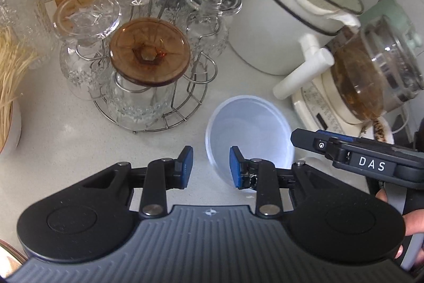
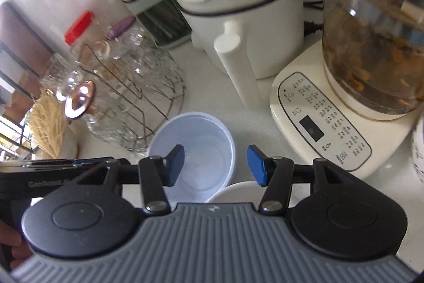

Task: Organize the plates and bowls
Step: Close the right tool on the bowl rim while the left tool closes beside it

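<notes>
Now | one translucent bowl | possibly one white bowl | left tool, right tool both spread, empty

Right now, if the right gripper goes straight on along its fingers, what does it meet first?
Probably the translucent plastic bowl: the open right gripper straddles its near rim, left fingertip over the hollow. Beyond it stands the white pot's handle. Depth is unclear.

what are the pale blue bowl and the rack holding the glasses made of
Pale blue bowl: looks like thin frosted plastic; its wall is translucent and matte, and light glows through the rim. Rack: bare metal wire, probably steel, thin, silvery and shiny where it bends. Neither claw is touching them.
</notes>
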`<state>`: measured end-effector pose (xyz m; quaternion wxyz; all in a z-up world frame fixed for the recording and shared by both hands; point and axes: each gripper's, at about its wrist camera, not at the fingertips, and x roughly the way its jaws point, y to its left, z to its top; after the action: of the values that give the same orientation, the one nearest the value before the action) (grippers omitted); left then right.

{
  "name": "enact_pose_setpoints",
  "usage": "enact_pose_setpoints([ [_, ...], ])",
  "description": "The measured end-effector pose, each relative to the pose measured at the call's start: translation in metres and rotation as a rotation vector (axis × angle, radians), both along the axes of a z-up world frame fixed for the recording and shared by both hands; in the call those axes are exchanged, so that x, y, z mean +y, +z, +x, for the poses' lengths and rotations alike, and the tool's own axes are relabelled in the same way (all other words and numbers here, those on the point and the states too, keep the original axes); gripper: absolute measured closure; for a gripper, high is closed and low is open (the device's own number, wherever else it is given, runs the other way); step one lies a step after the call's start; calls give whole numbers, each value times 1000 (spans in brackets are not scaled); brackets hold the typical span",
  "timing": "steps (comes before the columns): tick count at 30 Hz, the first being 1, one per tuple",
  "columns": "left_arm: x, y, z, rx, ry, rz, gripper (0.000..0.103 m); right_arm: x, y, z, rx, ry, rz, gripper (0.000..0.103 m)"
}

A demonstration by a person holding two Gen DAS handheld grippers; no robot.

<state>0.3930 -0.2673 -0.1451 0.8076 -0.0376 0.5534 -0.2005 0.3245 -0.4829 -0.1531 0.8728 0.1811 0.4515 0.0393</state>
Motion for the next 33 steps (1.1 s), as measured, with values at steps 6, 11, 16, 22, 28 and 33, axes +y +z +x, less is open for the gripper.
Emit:
enact_pose_setpoints([
  [6,-12,-14,6,16,23,19,68,-10,-19,16,45,16,29,47],
  [11,-17,-22,9,32,28,15,68,-14,-28,23,55,33,33,65],
  [16,-22,-30,13,48,25,9,73,-17,-36,29,73,33,21,74],
  [22,-30,-36,19,60,23,36,84,-18,-46,35,93,68,33,79],
  [28,-29,-45,23,71,45,36,94,-16,-50,39,94,85,41,87],
  [33,-31,-42,25,50,34,42,95,-17,-51,43,94,100,60,93],
])
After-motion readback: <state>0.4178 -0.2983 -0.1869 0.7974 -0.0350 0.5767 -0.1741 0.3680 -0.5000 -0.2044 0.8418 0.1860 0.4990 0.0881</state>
